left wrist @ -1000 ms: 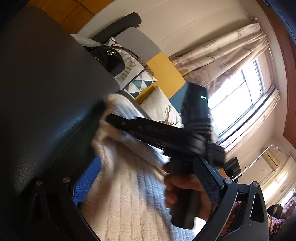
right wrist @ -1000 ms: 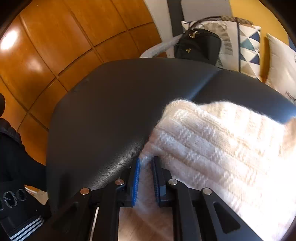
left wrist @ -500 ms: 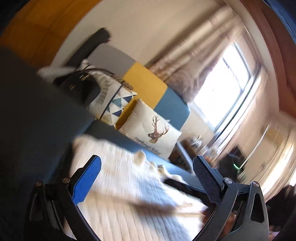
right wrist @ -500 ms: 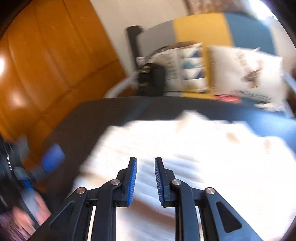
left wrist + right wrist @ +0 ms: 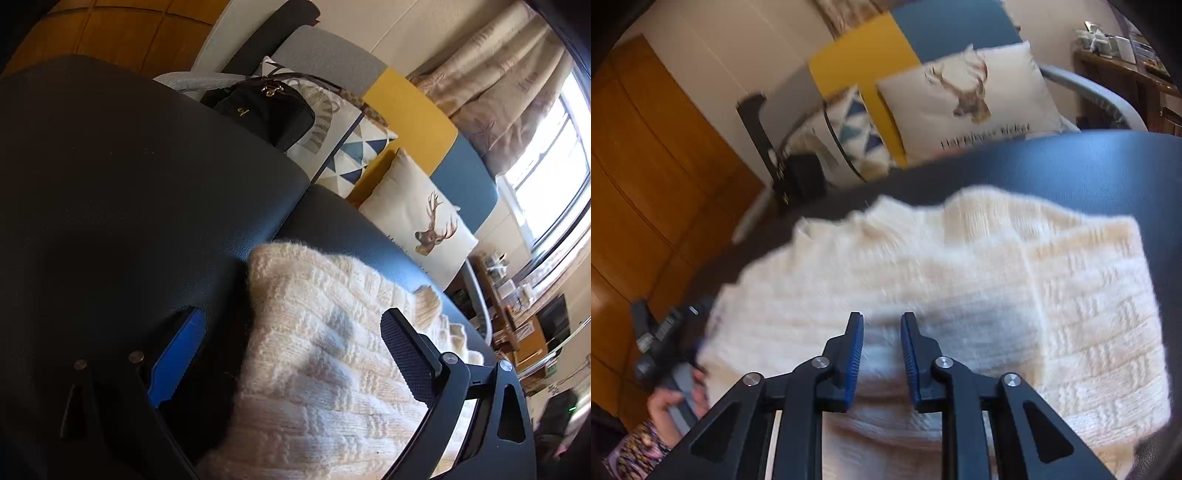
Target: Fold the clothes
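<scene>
Cream cable-knit sweater (image 5: 923, 280) lies folded on the black leather surface (image 5: 129, 184). Left gripper (image 5: 291, 354) jaws spread wide, straddling the sweater's left edge, gripping nothing. Right gripper (image 5: 881, 354) hovers over the sweater's near edge, jaws parted by a narrow gap, nothing between them.

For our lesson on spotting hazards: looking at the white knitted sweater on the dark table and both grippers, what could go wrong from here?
1. The left hand-held gripper is wide open at the sweater edge; closing could pinch several layers and pull the fold apart.
2. The sweater's far edge looks uneven, so another fold may come out crooked.
3. The right hand-held gripper, slightly open above the knit, might snag the loose yarn.
</scene>
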Action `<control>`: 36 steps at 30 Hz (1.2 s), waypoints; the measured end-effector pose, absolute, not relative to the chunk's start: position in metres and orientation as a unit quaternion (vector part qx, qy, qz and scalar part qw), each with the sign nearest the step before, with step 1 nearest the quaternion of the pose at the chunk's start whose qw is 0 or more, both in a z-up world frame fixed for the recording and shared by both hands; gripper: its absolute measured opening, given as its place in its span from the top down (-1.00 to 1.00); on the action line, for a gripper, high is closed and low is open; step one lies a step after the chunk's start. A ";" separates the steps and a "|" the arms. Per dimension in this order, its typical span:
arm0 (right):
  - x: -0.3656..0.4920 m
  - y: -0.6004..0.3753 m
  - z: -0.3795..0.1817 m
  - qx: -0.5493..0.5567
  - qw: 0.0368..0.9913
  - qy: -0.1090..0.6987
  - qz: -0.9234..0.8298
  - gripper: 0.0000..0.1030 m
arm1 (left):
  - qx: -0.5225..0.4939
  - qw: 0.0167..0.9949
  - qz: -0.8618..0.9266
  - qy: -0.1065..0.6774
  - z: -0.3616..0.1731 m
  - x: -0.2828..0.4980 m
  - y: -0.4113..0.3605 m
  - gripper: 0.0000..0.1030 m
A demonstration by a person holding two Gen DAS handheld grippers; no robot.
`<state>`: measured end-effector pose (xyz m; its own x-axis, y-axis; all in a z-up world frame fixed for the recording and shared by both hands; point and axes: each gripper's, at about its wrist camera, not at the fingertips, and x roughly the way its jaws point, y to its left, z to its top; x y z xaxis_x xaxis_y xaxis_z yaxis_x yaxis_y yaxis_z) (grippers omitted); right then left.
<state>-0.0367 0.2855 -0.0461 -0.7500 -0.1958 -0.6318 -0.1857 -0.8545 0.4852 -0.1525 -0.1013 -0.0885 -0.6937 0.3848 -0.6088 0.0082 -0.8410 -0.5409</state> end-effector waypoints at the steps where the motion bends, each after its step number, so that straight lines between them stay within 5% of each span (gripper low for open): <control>1: -0.038 0.285 -0.041 0.341 0.005 -0.268 -0.901 0.50 | -0.376 0.108 0.883 -0.261 -0.089 -0.152 -0.101 -0.90; 7: -0.043 0.287 -0.054 0.375 -0.037 -0.301 -0.876 0.51 | -0.375 0.108 0.884 -0.257 -0.089 -0.153 -0.099 -0.90; 17: -0.016 0.307 -0.041 0.340 -0.060 -0.316 -0.883 0.50 | -0.346 0.158 0.913 -0.146 -0.053 -0.138 -0.050 -0.90; 20: -0.017 0.321 -0.053 0.364 -0.079 -0.328 -0.868 0.50 | -0.409 0.111 0.901 -0.087 -0.076 -0.157 -0.042 -0.90; 36: 0.065 0.293 -0.054 0.381 -0.039 -0.331 -0.862 0.47 | -0.415 0.138 0.886 -0.152 -0.063 -0.095 -0.124 -0.90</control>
